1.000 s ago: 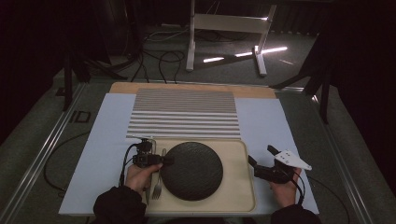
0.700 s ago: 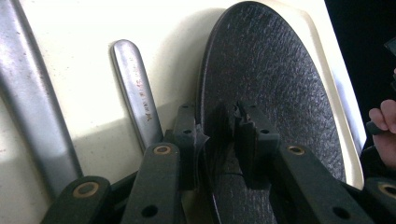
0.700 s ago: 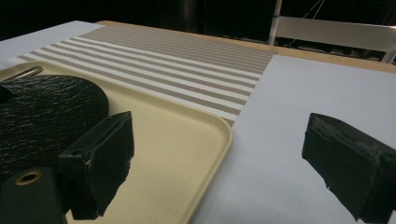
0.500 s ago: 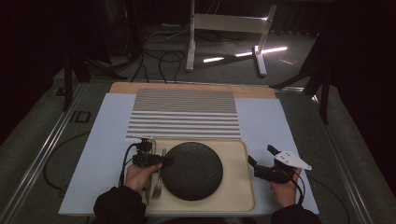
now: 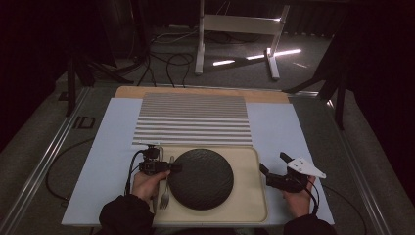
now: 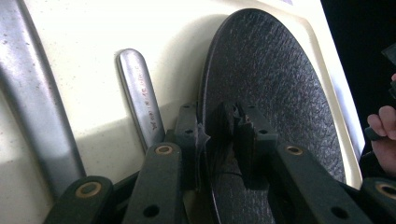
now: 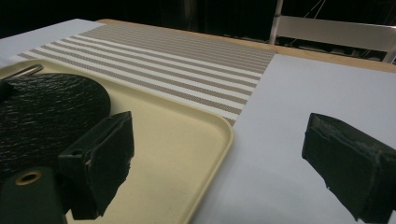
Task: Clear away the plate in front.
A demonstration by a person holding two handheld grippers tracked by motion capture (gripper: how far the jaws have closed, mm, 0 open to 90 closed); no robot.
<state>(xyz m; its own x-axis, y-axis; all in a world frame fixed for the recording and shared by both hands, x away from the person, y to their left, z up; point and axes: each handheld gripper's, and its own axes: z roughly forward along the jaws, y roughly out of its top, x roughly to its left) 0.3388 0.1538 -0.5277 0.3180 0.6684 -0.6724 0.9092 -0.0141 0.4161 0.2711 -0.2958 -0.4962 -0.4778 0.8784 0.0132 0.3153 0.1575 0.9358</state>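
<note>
**A:** So the black plate (image 5: pixel 200 178), where's it at? Looks like it sits in the middle of the cream tray (image 5: pixel 244 208), round, matte, with a pebbly leather-like texture on top.

**B:** Yep. The left gripper (image 6: pixel 219 123) is clamped on its left rim, one jaw over the edge and one under, pads pressing it. I'd guess the rim is the only spot thin enough to bite, since the plate lies flat.

**A:** And the cutlery right next to it?

**B:** A fork (image 5: pixel 165 193) lies on the tray just left of the plate, under that hand. The left gripper view also has a second metal handle (image 6: pixel 37 98) farther out; can't tell what it is.

**A:** Right gripper (image 5: pixel 275 169)?

**B:** Jaws wide apart, nothing in them, parked on the pale mat (image 5: pixel 288 127) just off the tray's right edge. Probably waiting out of the way. Striped placemat (image 5: pixel 193 117) sits behind the tray, bare.
</note>
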